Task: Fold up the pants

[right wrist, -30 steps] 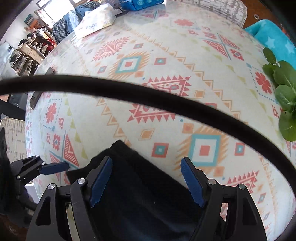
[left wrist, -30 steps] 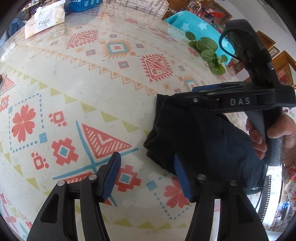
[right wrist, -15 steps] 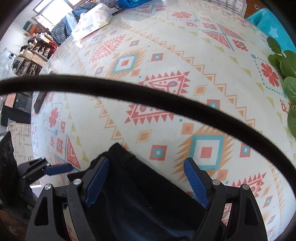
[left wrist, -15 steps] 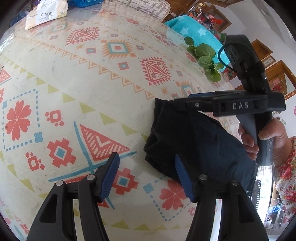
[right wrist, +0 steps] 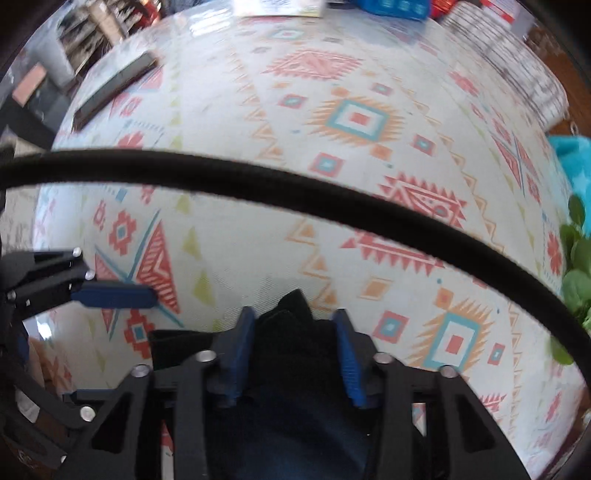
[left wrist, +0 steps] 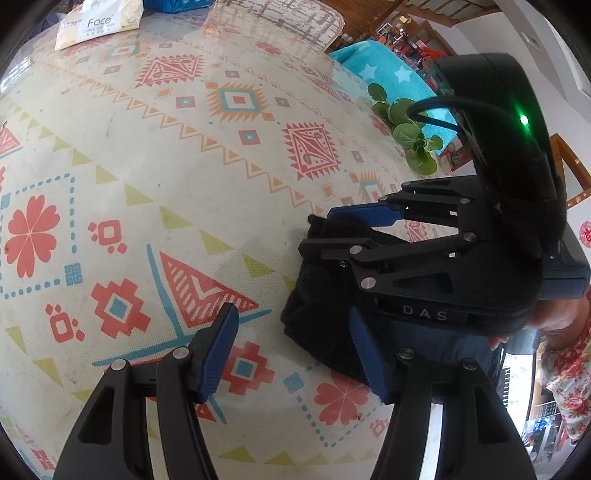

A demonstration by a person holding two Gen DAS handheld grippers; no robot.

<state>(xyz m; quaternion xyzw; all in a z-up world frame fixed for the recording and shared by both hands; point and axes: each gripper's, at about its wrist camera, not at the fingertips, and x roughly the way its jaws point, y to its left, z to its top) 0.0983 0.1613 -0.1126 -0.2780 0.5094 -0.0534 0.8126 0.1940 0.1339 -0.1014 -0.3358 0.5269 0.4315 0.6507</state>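
The dark folded pants (left wrist: 317,295) lie on the patterned tablecloth (left wrist: 147,147) at the right of the left wrist view. My right gripper (right wrist: 293,350) points steeply down at their far corner. Its jaws are closing, and black fabric (right wrist: 291,325) is bunched between the blue pads and touches both. The same gripper (left wrist: 321,230) comes in from the right in the left wrist view, with a hand (left wrist: 554,314) on its handle. My left gripper (left wrist: 291,354) stands open over the near edge of the pants, gripping nothing. One of its fingers (right wrist: 110,295) shows at the left of the right wrist view.
A tissue pack (left wrist: 99,26) lies at the far edge of the table. A leafy green sprig (left wrist: 406,129) and a teal star-print cloth (left wrist: 388,74) are at the right. A flat black object (right wrist: 114,88) lies far left. A black cable (right wrist: 295,192) crosses the right wrist view.
My right gripper has rolled and slid to the pants' far corner, and its jaws have narrowed onto the fabric, bunching it up. My left gripper has stayed in place, still open.
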